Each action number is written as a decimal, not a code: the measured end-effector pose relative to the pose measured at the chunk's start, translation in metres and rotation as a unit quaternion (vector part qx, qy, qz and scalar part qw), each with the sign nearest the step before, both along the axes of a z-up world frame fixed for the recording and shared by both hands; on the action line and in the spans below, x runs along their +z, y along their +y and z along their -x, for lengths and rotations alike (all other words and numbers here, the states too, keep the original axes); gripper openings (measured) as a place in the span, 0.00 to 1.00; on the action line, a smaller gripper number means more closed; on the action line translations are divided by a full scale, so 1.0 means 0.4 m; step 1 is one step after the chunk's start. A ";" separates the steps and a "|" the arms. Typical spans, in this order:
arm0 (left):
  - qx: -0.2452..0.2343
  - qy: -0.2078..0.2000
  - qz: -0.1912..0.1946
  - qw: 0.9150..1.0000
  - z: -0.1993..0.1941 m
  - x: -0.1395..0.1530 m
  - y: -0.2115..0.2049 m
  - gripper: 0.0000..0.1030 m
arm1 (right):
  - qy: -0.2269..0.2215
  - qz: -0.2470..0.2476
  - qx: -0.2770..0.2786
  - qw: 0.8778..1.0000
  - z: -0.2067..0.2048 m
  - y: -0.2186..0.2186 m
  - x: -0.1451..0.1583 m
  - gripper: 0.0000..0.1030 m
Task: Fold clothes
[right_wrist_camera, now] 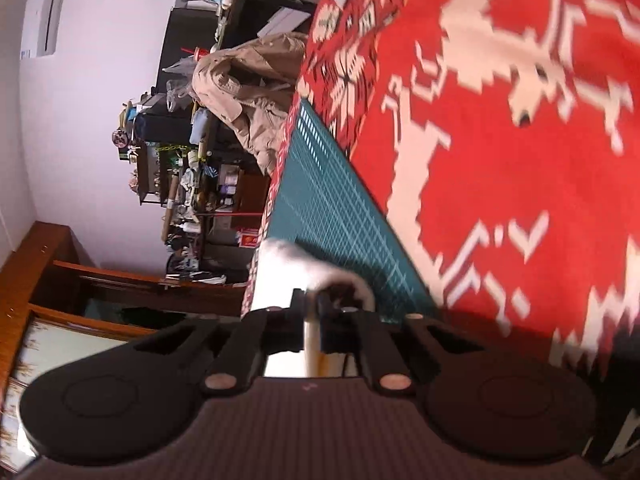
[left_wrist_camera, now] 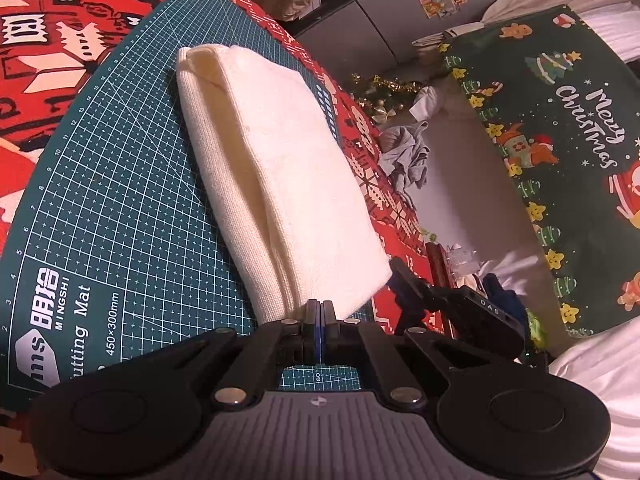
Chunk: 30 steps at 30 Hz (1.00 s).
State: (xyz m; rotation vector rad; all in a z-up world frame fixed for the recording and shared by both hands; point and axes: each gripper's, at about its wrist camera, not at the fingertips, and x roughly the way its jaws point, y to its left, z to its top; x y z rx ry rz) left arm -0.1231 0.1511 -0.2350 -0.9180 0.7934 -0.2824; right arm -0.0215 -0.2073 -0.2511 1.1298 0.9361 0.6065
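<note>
A cream cloth [left_wrist_camera: 280, 168], folded into a long thick strip, lies on the green cutting mat [left_wrist_camera: 120, 200]. My left gripper [left_wrist_camera: 318, 306] is shut on the strip's near edge, and the cloth edge runs on to either side of its tips. In the left wrist view my right gripper [left_wrist_camera: 398, 272] reaches the strip's near right corner, which hangs past the mat's edge. In the right wrist view my right gripper [right_wrist_camera: 312, 300] is shut on the white cloth [right_wrist_camera: 280, 256], a fold of which shows between its fingers; the green mat [right_wrist_camera: 320, 200] lies beyond.
A red and white patterned cover [left_wrist_camera: 60, 40] lies under the mat, also [right_wrist_camera: 520, 160]. To the right, a green Christmas cloth [left_wrist_camera: 560, 160], a grey garment [left_wrist_camera: 404, 152] on the floor and white bedding [left_wrist_camera: 600, 380]. A beige jacket [right_wrist_camera: 248, 92] and cluttered shelves [right_wrist_camera: 180, 160] stand beyond the table.
</note>
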 end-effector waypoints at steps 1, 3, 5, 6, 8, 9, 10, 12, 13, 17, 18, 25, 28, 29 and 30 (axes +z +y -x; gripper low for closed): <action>0.000 0.000 -0.001 1.000 0.000 0.000 0.000 0.03 | -0.006 0.008 -0.004 1.000 -0.002 -0.004 0.006 0.04; 0.000 0.000 0.001 1.000 0.001 -0.001 0.002 0.02 | -0.023 0.028 -0.013 0.999 -0.004 -0.016 0.021 0.00; 0.001 0.002 0.004 1.000 0.001 -0.002 0.004 0.02 | -0.053 0.063 -0.016 0.997 -0.009 -0.035 0.045 0.00; 0.000 0.002 0.003 1.000 0.001 -0.001 0.004 0.02 | -0.071 0.082 -0.007 0.994 -0.016 -0.043 0.061 0.00; -0.001 0.003 -0.003 1.000 0.000 0.004 0.003 0.02 | -0.125 0.147 0.031 0.981 -0.028 -0.040 0.102 0.01; -0.003 0.004 -0.008 1.000 -0.002 0.009 0.000 0.02 | -0.162 0.195 0.060 0.965 -0.027 -0.025 0.123 0.01; -0.004 0.003 -0.014 1.000 -0.003 0.014 -0.002 0.02 | -0.201 0.245 0.093 0.944 -0.023 -0.006 0.143 0.01; -0.006 0.001 -0.018 1.000 -0.006 0.024 -0.005 0.03 | -0.269 0.323 0.153 0.894 -0.014 0.032 0.174 0.06; -0.006 0.001 -0.019 1.000 -0.007 0.030 -0.007 0.03 | -0.297 0.340 0.179 0.874 -0.007 0.050 0.181 0.06; -0.005 -0.004 -0.031 1.000 -0.015 0.056 -0.014 0.03 | -0.364 0.370 0.246 0.818 0.006 0.102 0.189 0.07; -0.003 -0.004 -0.031 0.999 -0.017 0.062 -0.014 0.03 | -0.377 0.381 0.252 0.806 0.013 0.115 0.188 0.11; -0.001 -0.014 -0.046 0.999 -0.068 0.101 -0.030 0.05 | -0.401 0.395 0.268 0.782 0.026 0.146 0.164 0.12; -0.006 -0.020 -0.055 0.998 -0.098 0.107 -0.047 0.06 | -0.393 0.383 0.272 0.790 0.027 0.142 0.164 0.13; -0.008 -0.020 -0.057 0.998 -0.109 0.107 -0.053 0.07 | -0.392 0.380 0.271 0.793 0.027 0.144 0.164 0.14; -0.010 -0.019 -0.058 0.998 -0.118 0.103 -0.059 0.07 | -0.390 0.379 0.270 0.795 0.025 0.148 0.164 0.18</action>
